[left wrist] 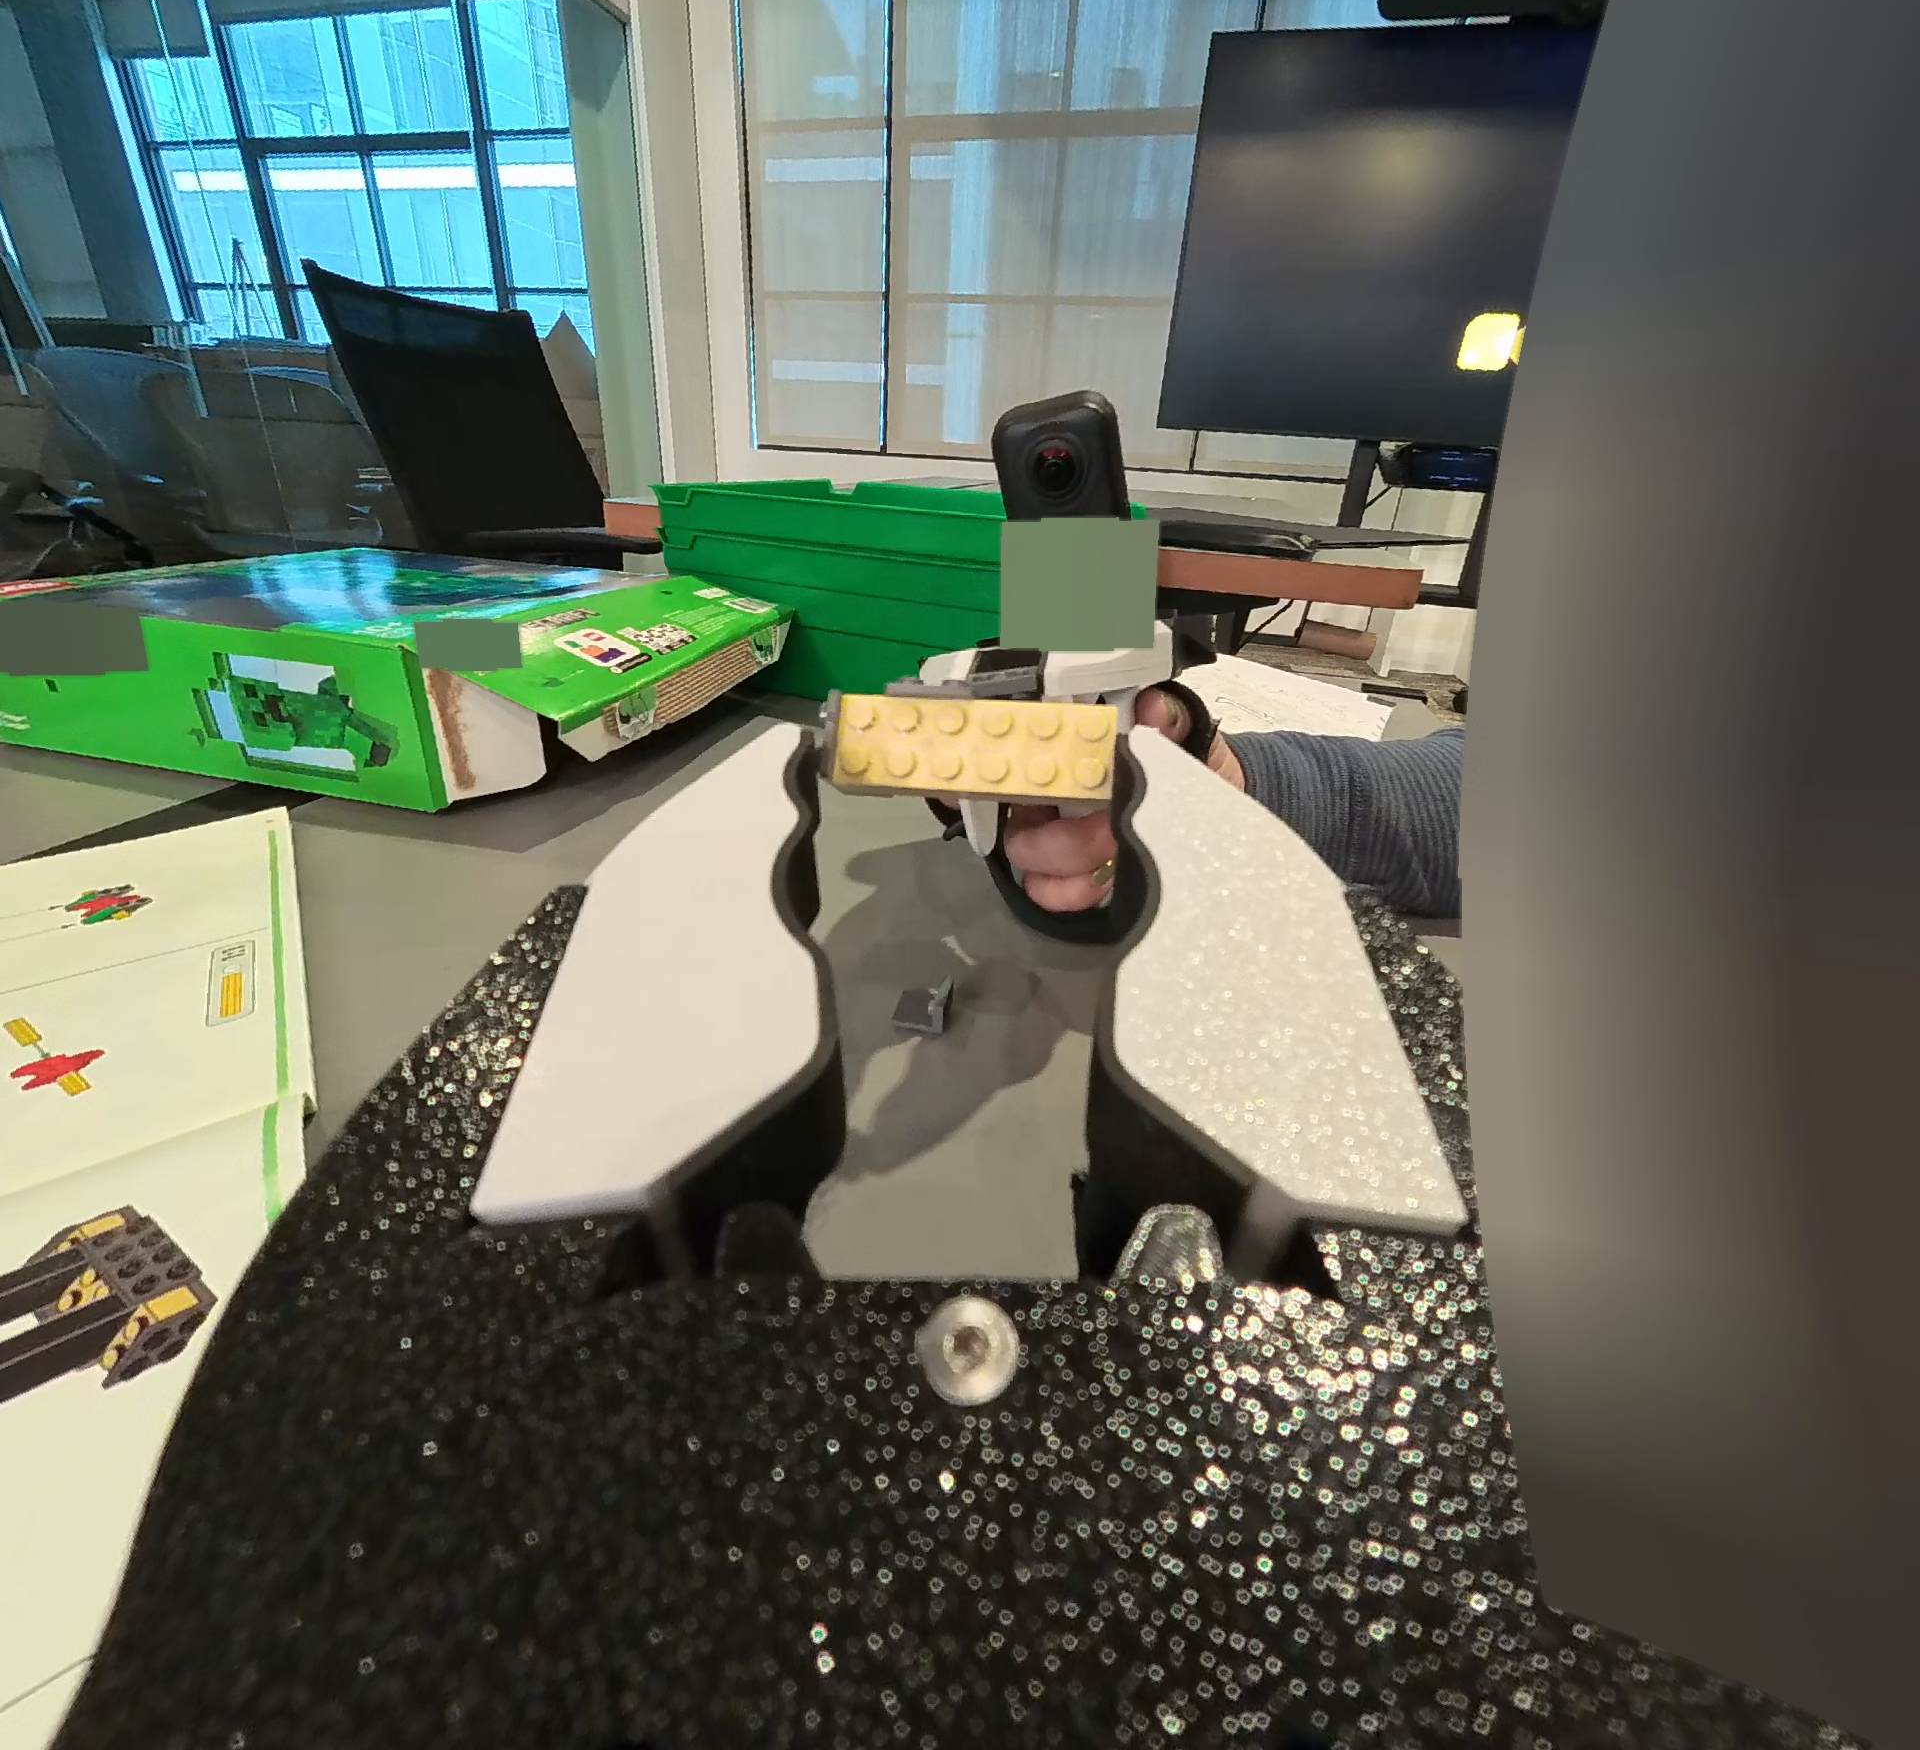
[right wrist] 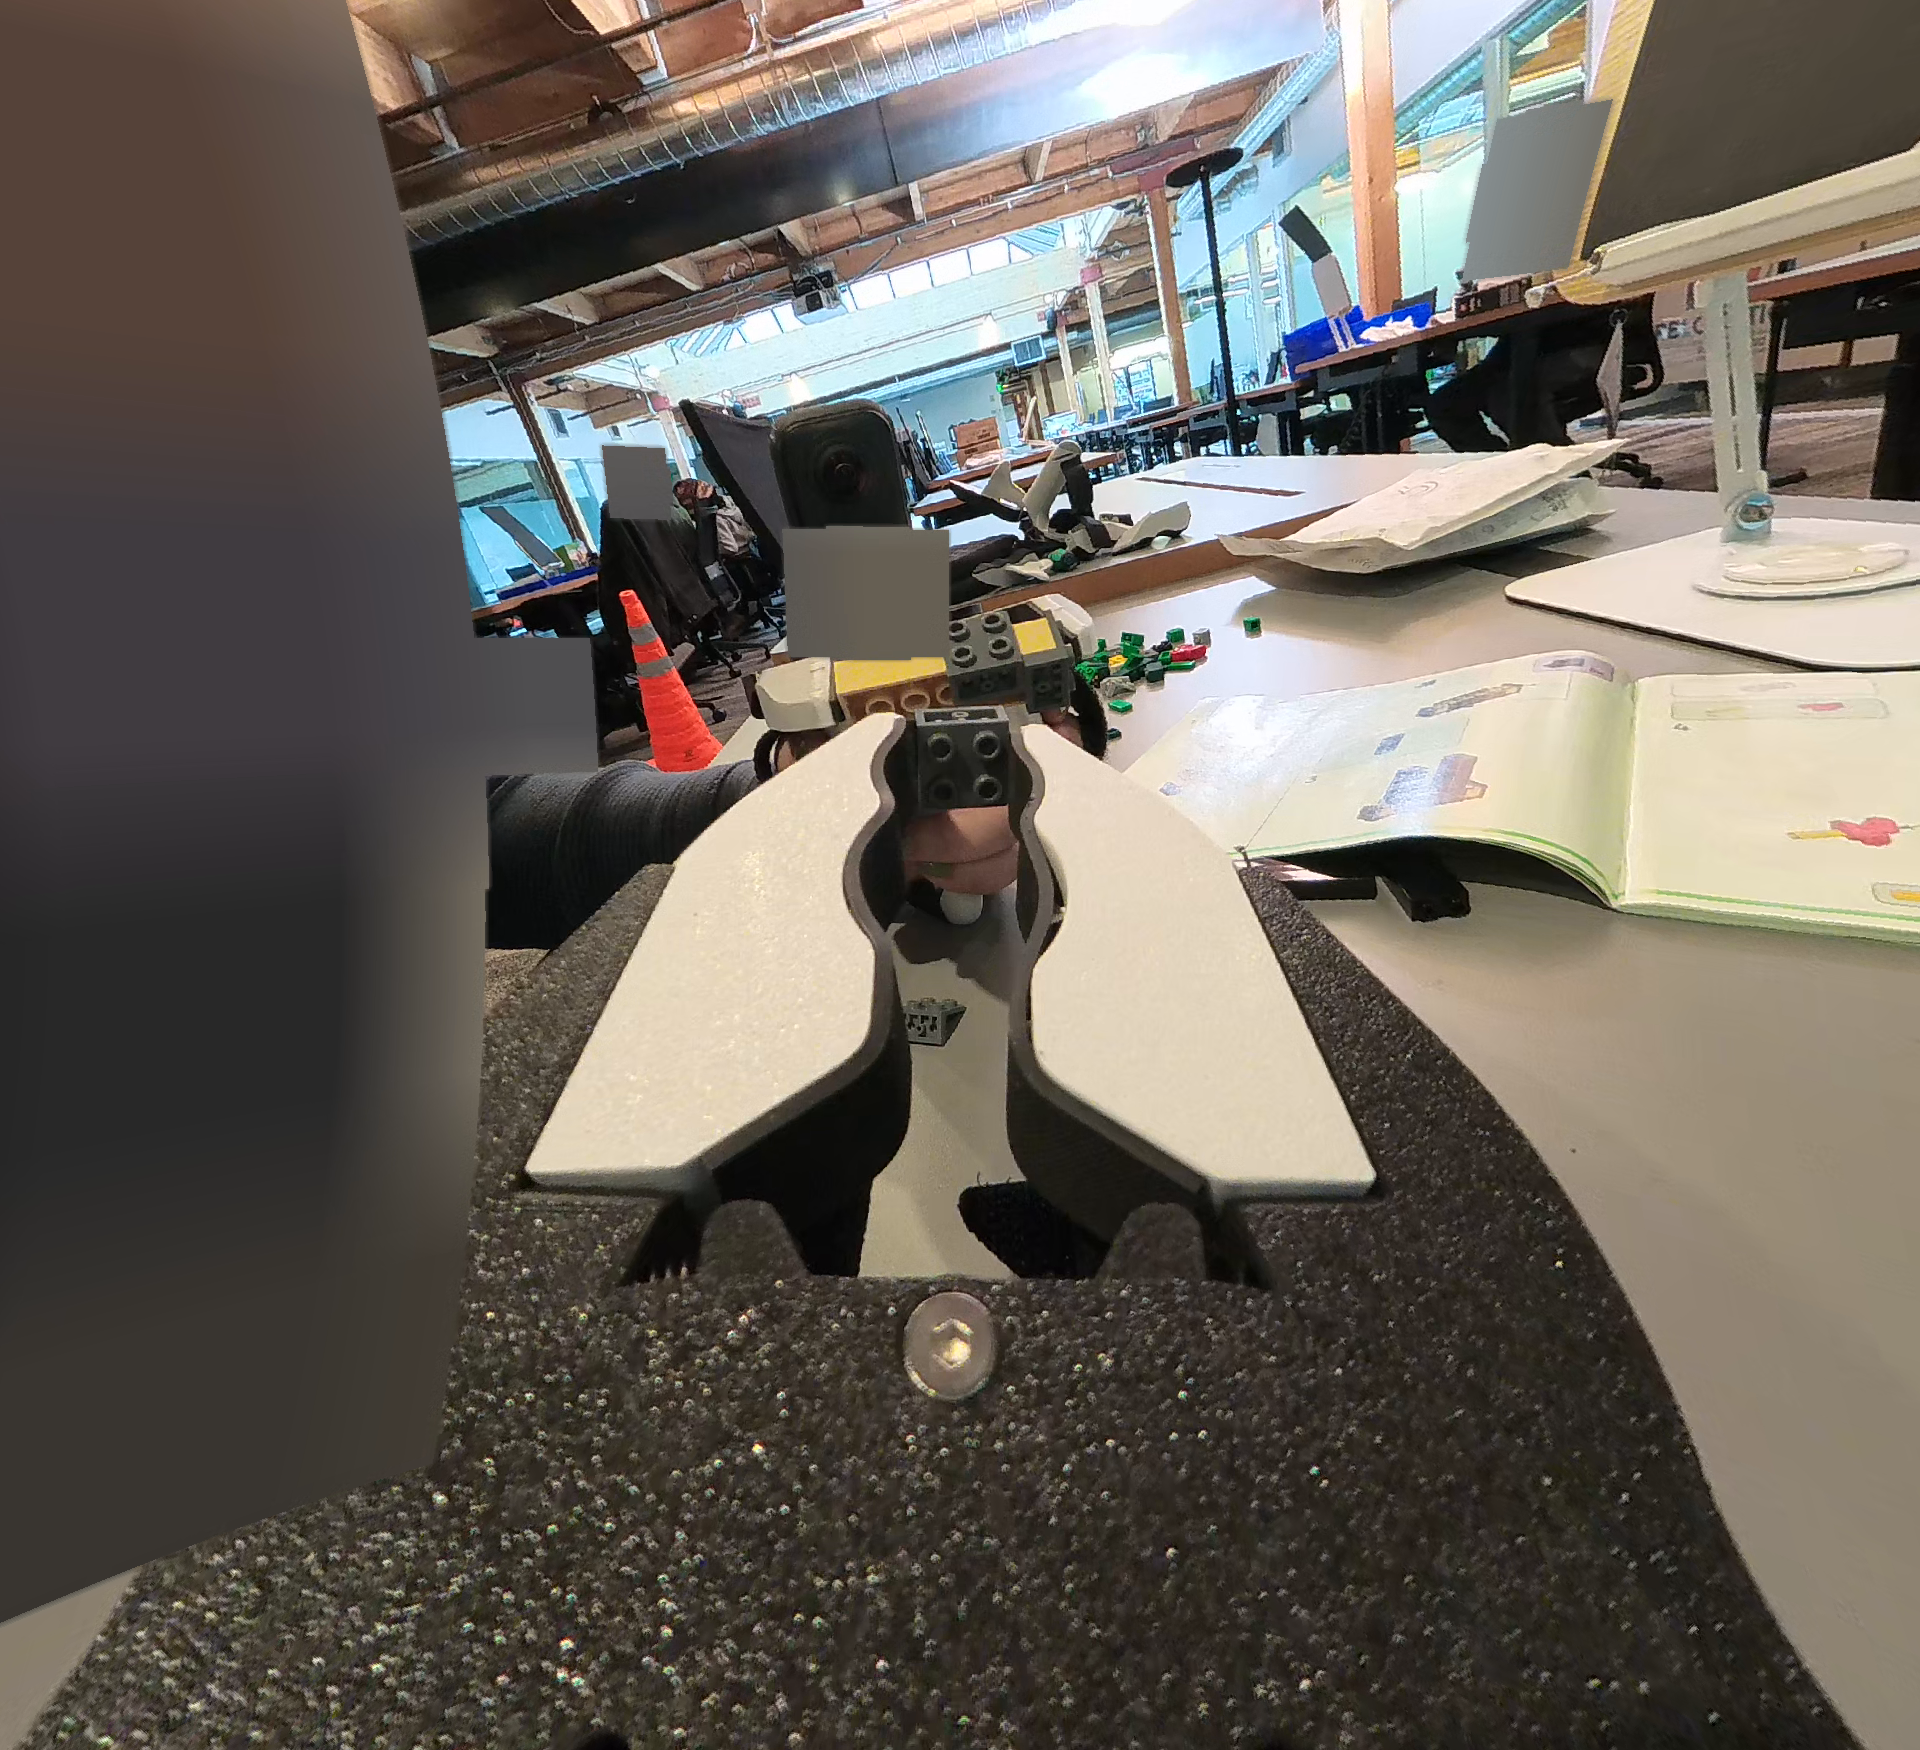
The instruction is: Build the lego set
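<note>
My left gripper (left wrist: pixel 971 755) is shut on a yellow studded Lego assembly (left wrist: pixel 935 744) and holds it above the grey table (left wrist: pixel 416 921). In the right wrist view the same assembly (right wrist: pixel 997 656) shows yellow with dark grey bricks on it. My right gripper (right wrist: pixel 961 765) is shut on a dark grey studded brick (right wrist: pixel 961 750), held just below and in front of the assembly; I cannot tell if they touch. The two grippers face each other. A small grey bracket piece (left wrist: pixel 925 1009) lies on the table beneath them; it also shows in the right wrist view (right wrist: pixel 935 1020).
An open green Lego box (left wrist: pixel 312 661) and stacked green trays (left wrist: pixel 831 578) stand at the back left. An open instruction booklet (right wrist: pixel 1558 786) lies to the right, loose small pieces (right wrist: pixel 1143 651) behind it. A white monitor-stand base (right wrist: pixel 1714 599) sits far right. Left and right tips are no more than a few centimetres apart.
</note>
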`<state>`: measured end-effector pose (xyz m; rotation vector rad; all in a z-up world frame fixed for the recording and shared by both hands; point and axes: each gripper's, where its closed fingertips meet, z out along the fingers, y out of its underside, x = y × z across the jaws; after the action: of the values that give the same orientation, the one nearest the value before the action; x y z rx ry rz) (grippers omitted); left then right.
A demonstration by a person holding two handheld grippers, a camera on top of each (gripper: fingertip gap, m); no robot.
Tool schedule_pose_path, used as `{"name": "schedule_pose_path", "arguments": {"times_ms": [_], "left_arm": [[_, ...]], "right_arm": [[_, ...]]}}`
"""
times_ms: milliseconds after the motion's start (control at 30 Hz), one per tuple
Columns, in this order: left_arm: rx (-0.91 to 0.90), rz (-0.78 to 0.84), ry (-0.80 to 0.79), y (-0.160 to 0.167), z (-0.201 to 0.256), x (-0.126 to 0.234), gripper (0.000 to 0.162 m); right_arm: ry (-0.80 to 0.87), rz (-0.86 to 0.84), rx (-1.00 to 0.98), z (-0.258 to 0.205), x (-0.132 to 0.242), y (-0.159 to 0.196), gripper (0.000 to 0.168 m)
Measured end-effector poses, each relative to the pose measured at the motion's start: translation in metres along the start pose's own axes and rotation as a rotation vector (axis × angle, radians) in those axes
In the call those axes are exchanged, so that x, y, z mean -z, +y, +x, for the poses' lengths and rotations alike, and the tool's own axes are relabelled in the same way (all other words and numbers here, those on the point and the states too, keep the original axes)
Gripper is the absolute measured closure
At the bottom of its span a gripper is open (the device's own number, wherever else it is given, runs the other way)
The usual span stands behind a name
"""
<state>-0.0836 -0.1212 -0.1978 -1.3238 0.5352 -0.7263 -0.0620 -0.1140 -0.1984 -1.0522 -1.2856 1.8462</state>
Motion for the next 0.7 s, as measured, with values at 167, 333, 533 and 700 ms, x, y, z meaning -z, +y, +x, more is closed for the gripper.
{"name": "schedule_pose_path", "arguments": {"times_ms": [167,333,533,700], "left_arm": [[-0.014,0.009,-0.032,-0.002,-0.003,0.000,0.108],[-0.099,-0.022,-0.154,-0.001,-0.017,0.004,0.108],[-0.126,-0.002,-0.249,-0.005,-0.031,0.010,0.108],[-0.135,0.001,-0.284,-0.006,-0.037,0.012,0.108]], "right_arm": [[0.026,-0.030,0.035,0.003,-0.001,0.004,0.153],[0.114,-0.200,0.112,0.009,-0.002,0.017,0.153],[0.196,-0.646,0.354,0.015,0.002,0.056,0.153],[0.034,-0.995,0.550,0.012,0.008,0.093,0.152]]}}
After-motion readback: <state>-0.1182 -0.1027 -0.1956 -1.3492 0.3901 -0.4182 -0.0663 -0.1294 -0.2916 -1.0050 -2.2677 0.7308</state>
